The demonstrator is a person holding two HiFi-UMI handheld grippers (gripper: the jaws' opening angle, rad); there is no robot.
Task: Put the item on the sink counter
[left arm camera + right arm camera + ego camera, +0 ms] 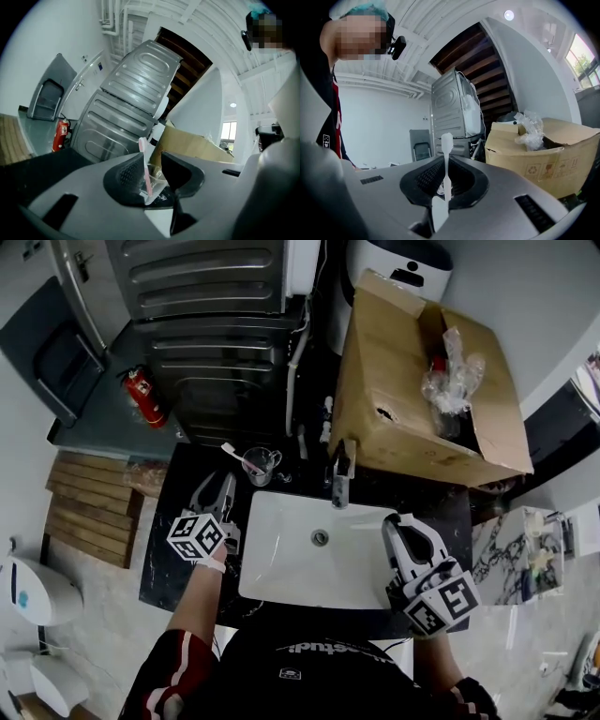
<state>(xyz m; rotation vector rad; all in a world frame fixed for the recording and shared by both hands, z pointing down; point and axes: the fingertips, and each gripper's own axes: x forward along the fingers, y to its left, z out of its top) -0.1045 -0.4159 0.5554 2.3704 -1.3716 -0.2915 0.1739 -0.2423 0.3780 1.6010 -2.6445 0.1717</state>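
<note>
The cup point(262, 465) is standing on the black counter point(178, 549), just above the upper left corner of the white sink point(281, 587), near the middle of the head view. It is a clear cup, and a pink toothbrush point(240, 454) is sitting inside it. The brush is leaning out toward the upper left of the frame, so its long side is pointing up and away from the sink. The cup seems to be resting on its own bottom, so I think it is already put down.

The left gripper point(217, 486) is sitting just beside the cup, a little lower and to the left. Its jaws are standing wide. In the left gripper view the cup is showing in the gap between the two jaws, but the pads are not squeezing it. So the cup is lying straight ahead of this gripper, toward the upper right in the head view. I think the next move is pulling straight back, toward the lower left, so no jaw is bumping the cup or the leaning brush.

The right gripper point(403, 526) is waiting at the lower right of the sink, well apart from the cup. Its jaws are pinching a white toothbrush point(446, 140), which is standing straight up between them. The left gripper is much nearer the cup. If the white brush is going into the cup too, it has to cross over the sink toward the upper left.
</note>
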